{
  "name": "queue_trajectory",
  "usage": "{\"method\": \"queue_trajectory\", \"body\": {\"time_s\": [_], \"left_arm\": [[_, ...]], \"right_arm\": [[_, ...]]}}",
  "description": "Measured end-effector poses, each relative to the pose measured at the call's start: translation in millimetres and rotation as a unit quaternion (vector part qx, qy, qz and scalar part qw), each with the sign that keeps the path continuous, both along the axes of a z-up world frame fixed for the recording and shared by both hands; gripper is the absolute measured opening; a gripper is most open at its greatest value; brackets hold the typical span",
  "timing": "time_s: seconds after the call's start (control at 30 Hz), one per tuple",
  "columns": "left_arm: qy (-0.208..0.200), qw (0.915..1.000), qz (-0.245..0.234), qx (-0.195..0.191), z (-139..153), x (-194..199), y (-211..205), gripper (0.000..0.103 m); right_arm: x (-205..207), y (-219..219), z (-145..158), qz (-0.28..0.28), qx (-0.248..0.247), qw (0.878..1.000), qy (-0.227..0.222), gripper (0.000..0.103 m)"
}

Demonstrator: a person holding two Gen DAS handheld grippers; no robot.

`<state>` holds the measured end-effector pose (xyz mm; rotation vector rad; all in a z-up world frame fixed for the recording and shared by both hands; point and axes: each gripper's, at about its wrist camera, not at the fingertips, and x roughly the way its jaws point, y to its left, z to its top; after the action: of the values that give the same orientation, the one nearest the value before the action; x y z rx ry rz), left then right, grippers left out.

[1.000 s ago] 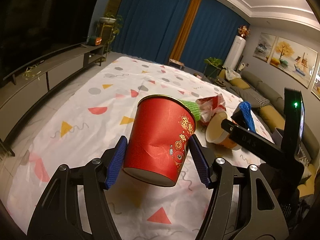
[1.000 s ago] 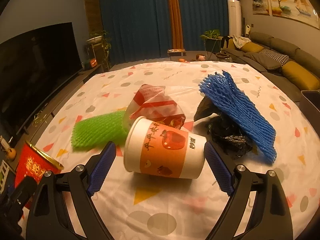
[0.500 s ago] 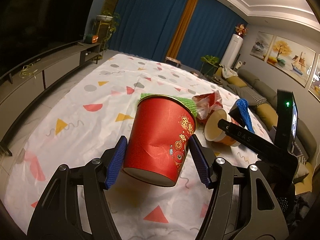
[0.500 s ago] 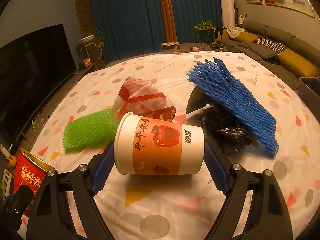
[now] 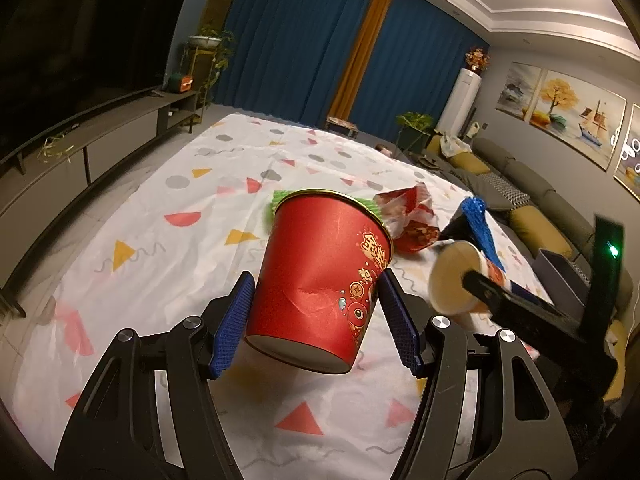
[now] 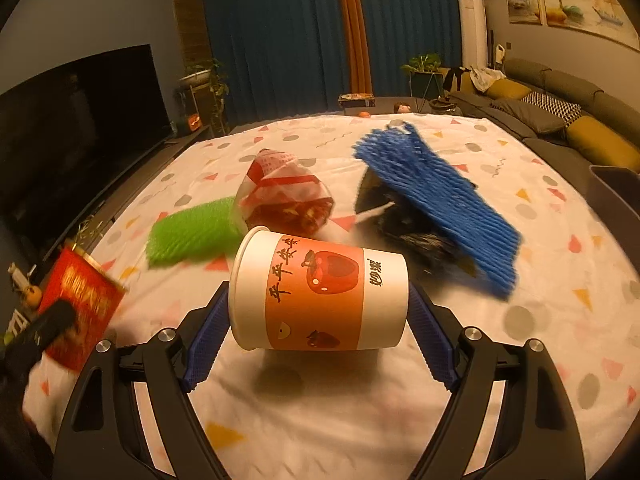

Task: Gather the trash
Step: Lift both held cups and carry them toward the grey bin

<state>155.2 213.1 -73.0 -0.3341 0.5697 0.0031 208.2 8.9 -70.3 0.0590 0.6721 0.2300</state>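
My left gripper (image 5: 316, 314) is clamped on a tall red paper tub with gold print (image 5: 320, 284), upright and slightly tilted, lifted above the white cloth with coloured shapes (image 5: 168, 248). My right gripper (image 6: 320, 320) grips a white paper cup with an orange band (image 6: 320, 296) lying sideways, end to end between the blue pads, raised off the cloth. Beyond it lie a green foam net (image 6: 192, 228), a crumpled red-and-white wrapper (image 6: 284, 196), a blue foam net (image 6: 436, 200) and a black plastic bag (image 6: 412, 232) under that net.

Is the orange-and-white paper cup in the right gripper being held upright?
No. The orange-and-white paper cup lies sideways between the right gripper's blue pads, its open mouth facing left, lifted off the patterned tablecloth.
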Motion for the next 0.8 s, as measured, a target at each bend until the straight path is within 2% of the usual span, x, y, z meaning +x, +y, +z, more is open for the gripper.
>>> {"method": "queue_trajectory", "body": {"time_s": [0.33,0.8], "left_arm": [[-0.007,0.9994,-0.03,0.015,11,-4,-35,0.062],[-0.011,0.9968,-0.071,0.035,22,-3,-88,0.062]], "right_arm": [[-39,-42,7,-0.006,-0.004,1.0,-0.02,0.081],[-60,-89,22,-0.034,0.012,0.998,-0.043,0.081]]}}
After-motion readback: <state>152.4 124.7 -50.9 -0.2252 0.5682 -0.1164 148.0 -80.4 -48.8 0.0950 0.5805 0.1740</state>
